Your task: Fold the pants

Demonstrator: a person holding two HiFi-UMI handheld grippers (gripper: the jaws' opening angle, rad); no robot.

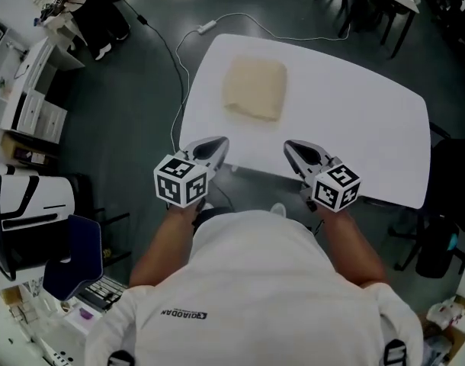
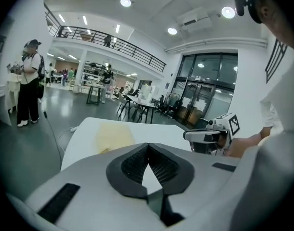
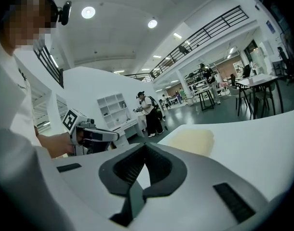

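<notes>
Only from the head view: left hand-held gripper (image 1: 216,146) and right hand-held gripper (image 1: 293,148) at the desk's (image 1: 362,120) near edge, well apart from the folded pants (image 1: 254,88) toward its far left corner. Only from the gripper views: a standing person (image 2: 29,81) in the hall beyond — and both jaw pairs pressed together, empty.

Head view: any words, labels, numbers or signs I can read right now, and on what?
Shirt print: one short line of letters, upside down here, too blurred to read.
Left cube, right cube: black-and-white square patterns, no letters or numbers.
Pants, table: no text.
</notes>
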